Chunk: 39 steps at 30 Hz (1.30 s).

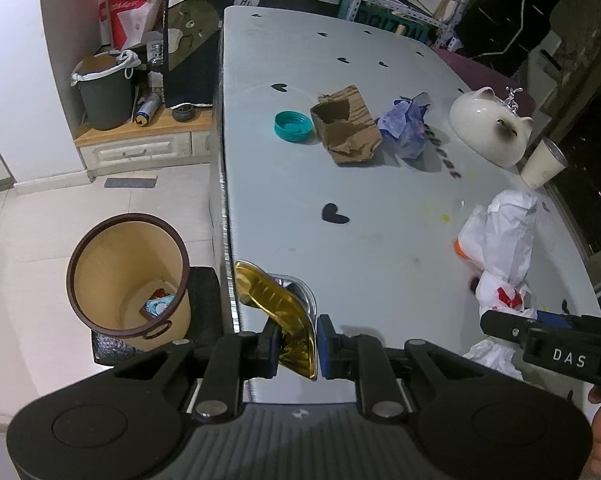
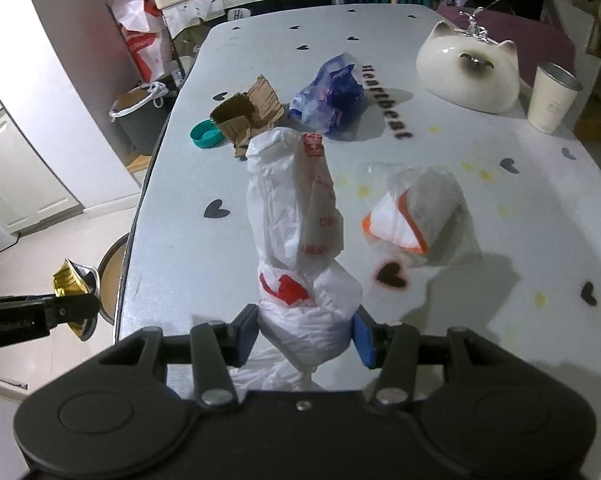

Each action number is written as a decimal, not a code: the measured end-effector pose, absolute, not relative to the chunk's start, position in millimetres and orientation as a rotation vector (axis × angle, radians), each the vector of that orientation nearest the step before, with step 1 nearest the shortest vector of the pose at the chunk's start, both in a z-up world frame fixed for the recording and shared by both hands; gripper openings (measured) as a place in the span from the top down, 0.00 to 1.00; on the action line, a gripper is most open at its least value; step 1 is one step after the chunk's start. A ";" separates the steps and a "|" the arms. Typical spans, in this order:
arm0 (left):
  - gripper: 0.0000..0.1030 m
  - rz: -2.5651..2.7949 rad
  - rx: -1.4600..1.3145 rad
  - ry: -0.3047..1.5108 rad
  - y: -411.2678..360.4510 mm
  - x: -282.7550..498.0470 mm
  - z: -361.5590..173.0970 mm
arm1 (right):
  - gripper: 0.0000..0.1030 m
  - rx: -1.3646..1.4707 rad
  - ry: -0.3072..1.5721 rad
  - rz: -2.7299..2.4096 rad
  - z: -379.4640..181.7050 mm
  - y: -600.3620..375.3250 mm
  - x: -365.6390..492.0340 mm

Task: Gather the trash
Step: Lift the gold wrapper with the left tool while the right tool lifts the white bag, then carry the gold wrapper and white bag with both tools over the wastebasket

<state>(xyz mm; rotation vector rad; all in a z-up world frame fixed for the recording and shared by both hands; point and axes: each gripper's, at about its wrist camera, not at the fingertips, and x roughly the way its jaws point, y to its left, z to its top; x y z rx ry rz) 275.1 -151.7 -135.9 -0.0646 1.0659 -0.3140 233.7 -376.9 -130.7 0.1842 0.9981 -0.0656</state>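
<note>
Left gripper [image 1: 298,342] is clamped tight on the crumpled gold foil tray [image 1: 276,304], jaws pinching its thin rim edge-on, which makes sense: a flimsy sheet only grips across its thickness. The tray hangs right at the table's left edge, and at eight o'clock from it, down on the floor, sits the round tan waste bin with the dark brown rim [image 1: 128,280], a bit of rubbish already in the bottom. Looks like the drop is close.

Right gripper [image 2: 304,338] is about half open, yet its blue pads press both sides of the knotted white plastic bag with red print [image 2: 296,240]; the bulky bundle fills the gap. The bag stands up at twelve o'clock from the jaws.

Farther out on the pale grey heart-dotted table [image 2: 180,240]: an orange-edged clear wrapper [image 2: 416,212] at two o'clock, and torn brown cardboard [image 2: 246,116], a teal cap [image 2: 204,134] and a blue plastic bag [image 2: 328,96] beyond. Plenty still to collect.
</note>
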 end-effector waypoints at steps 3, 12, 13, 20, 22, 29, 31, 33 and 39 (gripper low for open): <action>0.81 -0.338 -0.059 1.069 -134.0 278.2 -135.0 | 0.51 0.182 0.999 -0.088 -128.5 -358.9 234.3; 0.81 -0.375 -0.058 1.068 -64.3 295.6 -136.4 | 0.51 0.177 0.993 -0.136 -125.4 -296.9 248.4; 0.81 -0.375 -0.059 1.067 -55.0 297.9 -137.0 | 0.51 0.177 0.992 -0.137 -125.3 -289.3 250.5; 0.81 -0.357 -0.073 1.063 1.9 312.2 -139.8 | 0.51 0.172 0.999 -0.121 -128.3 -235.7 264.3; 0.81 -0.344 -0.078 1.065 16.0 315.6 -141.3 | 0.51 0.170 1.004 -0.108 -130.3 -221.2 270.2; 0.81 -0.275 -0.111 1.095 64.6 333.1 -153.5 | 0.51 0.155 1.045 -0.040 -145.5 -174.7 300.1; 0.81 -0.249 -0.123 1.109 77.7 341.0 -160.0 | 0.51 0.147 1.059 -0.016 -151.8 -162.6 313.1; 0.81 -0.229 -0.138 1.123 88.9 347.6 -166.4 | 0.51 0.140 1.074 0.007 -158.7 -151.2 326.8; 0.81 -0.202 -0.191 1.174 111.6 375.8 -195.6 | 0.51 0.128 1.135 0.079 -188.4 -126.6 373.2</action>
